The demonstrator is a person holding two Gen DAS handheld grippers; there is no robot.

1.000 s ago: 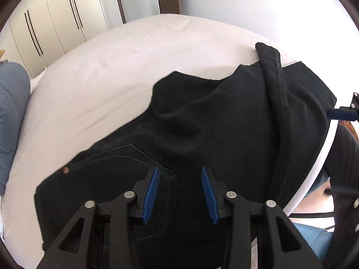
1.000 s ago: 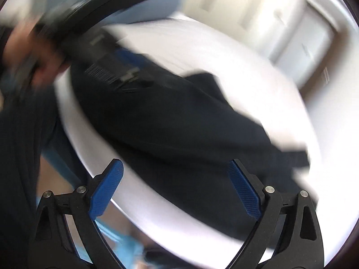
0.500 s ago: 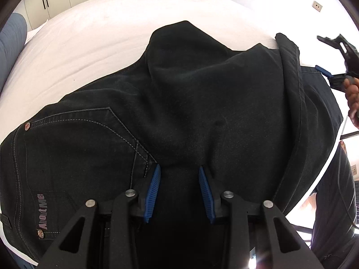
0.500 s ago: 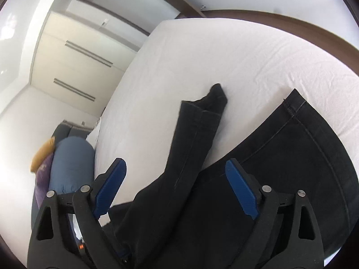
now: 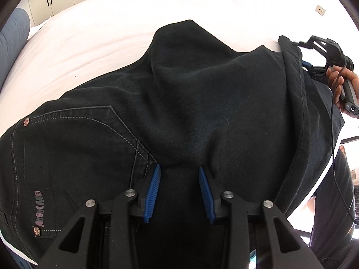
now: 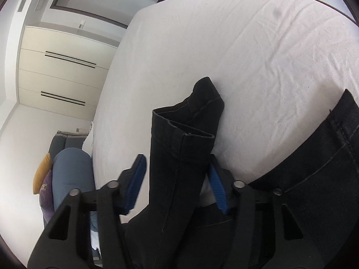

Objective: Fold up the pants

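Note:
Black jeans (image 5: 202, 103) lie spread on a white bed (image 5: 94, 40), back pocket and a logo patch to the left. My left gripper (image 5: 179, 167) points down at the seat of the pants, and its blue pads pinch a ridge of cloth that tents up between them. At the far right a hand (image 5: 338, 78) holds my right gripper (image 5: 311, 51) at the folded leg's end. In the right wrist view the right gripper (image 6: 177, 159) straddles the leg cuff (image 6: 179, 139). Its jaws are closing; the right pad touches the cloth, while the blurred left pad stands just off it.
The other leg's hem (image 6: 325, 157) lies at the right. White sheet stretches beyond the cuff. Cream wardrobes (image 6: 58, 76) line the far wall. A blue bolster (image 6: 71, 170) and a yellow cushion (image 6: 41, 174) sit beside the bed. A person's dark trouser leg (image 5: 332, 201) stands at the bed edge.
The right gripper swept across the bed from the waist side to the leg cuff, rolled over, and its jaws narrowed around the leg. The left gripper sank slightly and tilted further down over the pants.

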